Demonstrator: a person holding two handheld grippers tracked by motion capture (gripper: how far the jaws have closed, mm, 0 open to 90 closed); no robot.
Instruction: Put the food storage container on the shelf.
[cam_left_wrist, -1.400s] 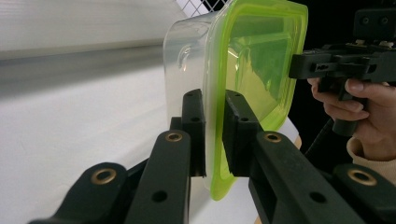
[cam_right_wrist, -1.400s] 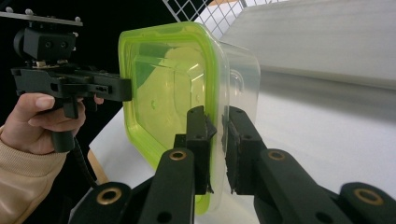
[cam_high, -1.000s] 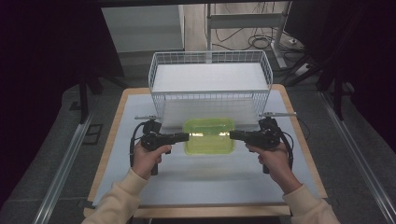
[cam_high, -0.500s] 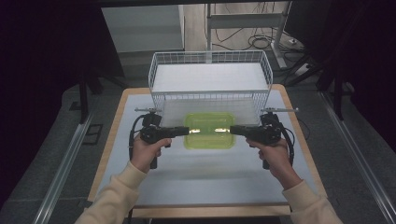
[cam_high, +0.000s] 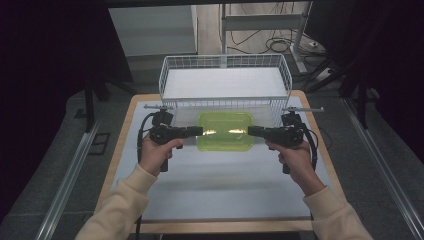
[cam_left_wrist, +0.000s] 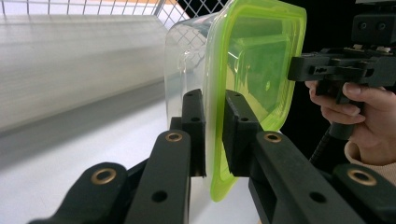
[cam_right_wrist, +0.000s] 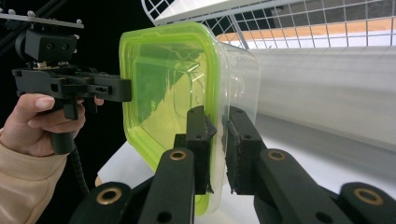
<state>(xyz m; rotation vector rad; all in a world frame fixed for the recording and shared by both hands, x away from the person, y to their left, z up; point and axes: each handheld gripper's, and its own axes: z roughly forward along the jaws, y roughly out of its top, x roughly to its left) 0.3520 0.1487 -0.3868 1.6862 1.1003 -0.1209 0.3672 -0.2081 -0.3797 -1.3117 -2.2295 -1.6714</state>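
- Container with a green lid (cam_high: 224, 131): a clear plastic tub, held above the white table (cam_high: 220, 185) between two grippers, roughly mid-table and just in front of the wire basket.
- Nearest, the person's forearms in cream sleeves come in from the near edge; the left hand (cam_high: 156, 154) and right hand (cam_high: 296, 159) each hold a pistol-style handle.
- Left gripper (cam_high: 198, 131): its jaws are clamped on the left rim of the container; in the left gripper view the two black pads (cam_left_wrist: 195, 122) pinch the green lid edge (cam_left_wrist: 215, 140) between them.
- Right gripper (cam_high: 251, 131): likewise closed on the right rim; in the right gripper view its pads (cam_right_wrist: 198, 140) squeeze the rim where lid meets tub (cam_right_wrist: 218, 93).
- Beyond the container stands a white wire basket (cam_high: 225, 80) at the far edge of the table.
- Farther back, cables lie on the floor (cam_high: 280, 46).
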